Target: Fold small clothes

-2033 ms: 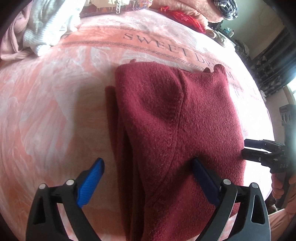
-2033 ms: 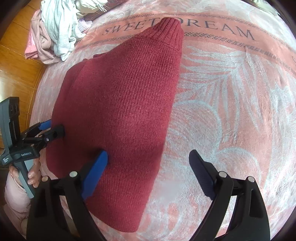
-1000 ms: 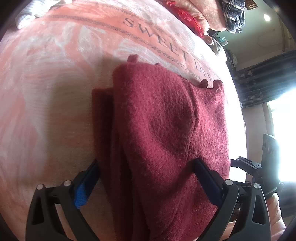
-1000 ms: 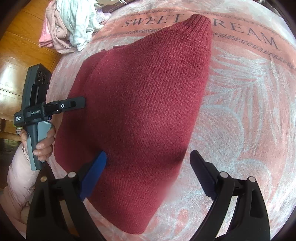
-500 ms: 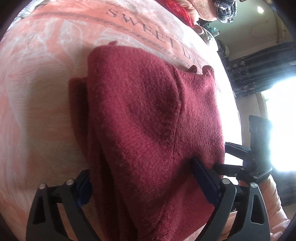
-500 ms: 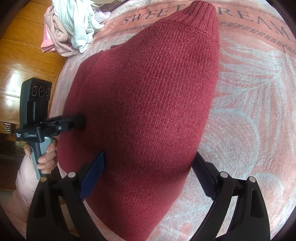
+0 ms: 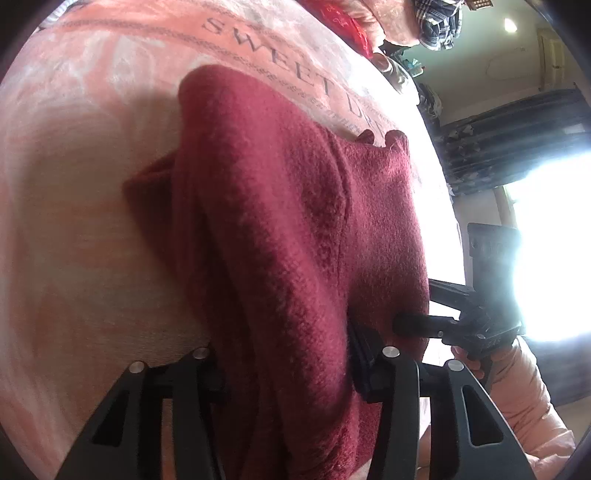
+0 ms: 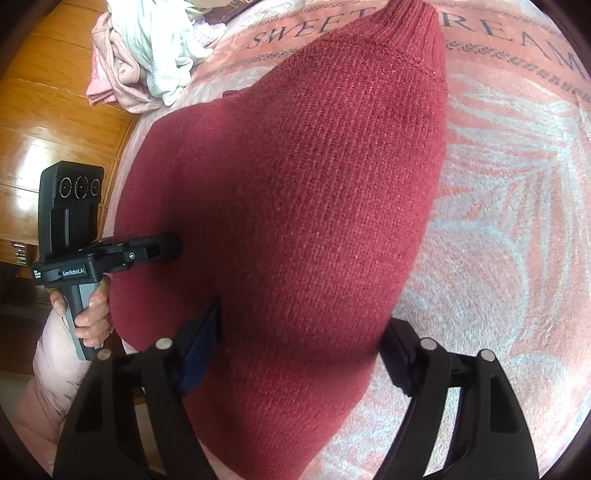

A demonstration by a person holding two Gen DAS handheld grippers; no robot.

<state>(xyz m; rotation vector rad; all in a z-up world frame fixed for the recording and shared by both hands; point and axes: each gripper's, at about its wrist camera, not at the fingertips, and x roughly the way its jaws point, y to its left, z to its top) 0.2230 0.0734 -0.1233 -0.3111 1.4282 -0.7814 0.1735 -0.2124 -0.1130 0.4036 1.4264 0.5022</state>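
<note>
A dark red knit sweater (image 7: 288,229) lies folded lengthwise on a pink "SWEET DREAM" blanket (image 7: 74,177). My left gripper (image 7: 284,354) stands around its near left edge, fingers wide apart with the cloth bulging between them and hiding the tips. In the right wrist view the same sweater (image 8: 303,192) fills the middle, its ribbed end pointing away. My right gripper (image 8: 299,339) straddles its near right edge, fingers wide apart, tips partly under the cloth. Each gripper shows in the other's view, at the sweater's side (image 7: 417,317) (image 8: 162,251).
A pile of pale clothes (image 8: 147,48) sits at the blanket's far left corner over a wooden floor (image 8: 48,122). Red and plaid items (image 7: 436,18) lie beyond the blanket's far edge. A bright window (image 7: 546,251) and dark curtain are to the right.
Both grippers have pushed forward onto the sweater's near edge, one at each side. The cloth now bulges up between each pair of fingers and covers the blue pads.
</note>
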